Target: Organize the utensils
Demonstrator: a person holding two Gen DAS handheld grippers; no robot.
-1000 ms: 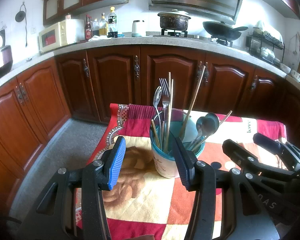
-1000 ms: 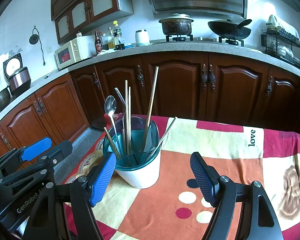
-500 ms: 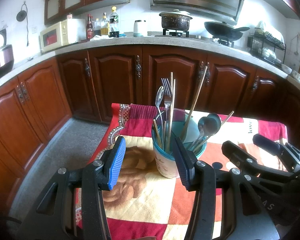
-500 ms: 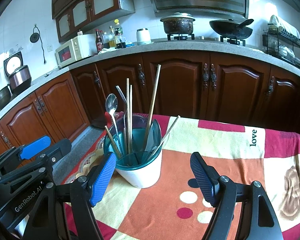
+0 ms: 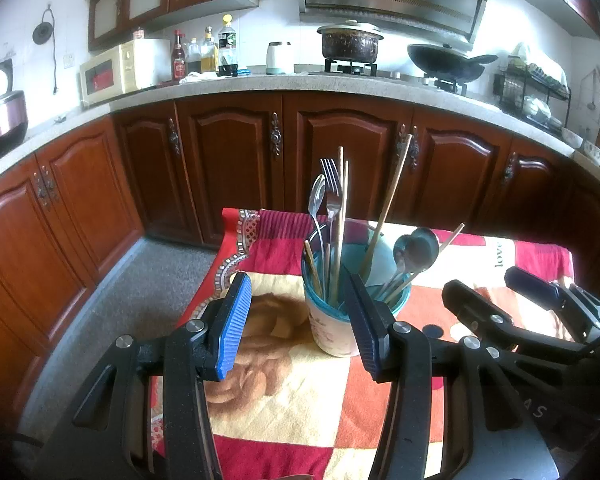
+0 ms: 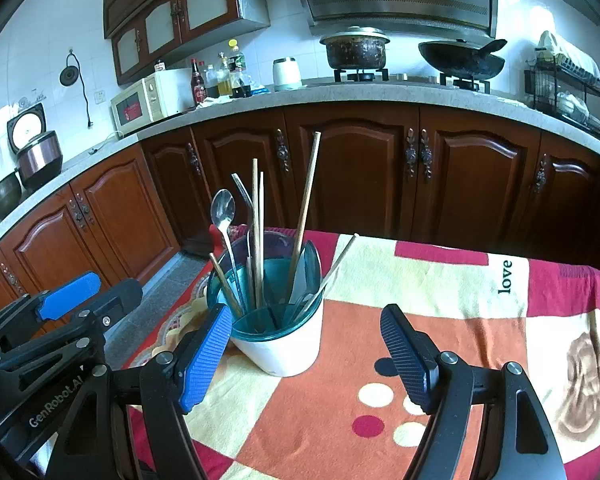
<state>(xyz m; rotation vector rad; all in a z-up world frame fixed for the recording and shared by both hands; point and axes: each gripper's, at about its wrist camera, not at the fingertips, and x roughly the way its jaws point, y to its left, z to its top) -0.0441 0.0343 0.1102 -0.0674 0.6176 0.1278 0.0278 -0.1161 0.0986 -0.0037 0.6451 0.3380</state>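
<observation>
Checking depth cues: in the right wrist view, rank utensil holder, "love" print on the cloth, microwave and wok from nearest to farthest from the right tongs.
1. Utensil holder: just ahead of the right tongs, toward the left finger.
2. "love" print: farther back on the cloth, to the right.
3. Microwave, back left on the counter, and wok, back right on the stove: too close to call.

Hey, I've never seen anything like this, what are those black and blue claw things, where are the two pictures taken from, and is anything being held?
They are two hand-held grippers, each carrying its own camera that looks along its fingers. One picture comes from the left gripper, one from the right gripper. Both are open and hold nothing. On the patterned tablecloth stands a utensil holder with spoons, a fork and chopsticks upright inside it. Behind is a kitchen counter.
</observation>
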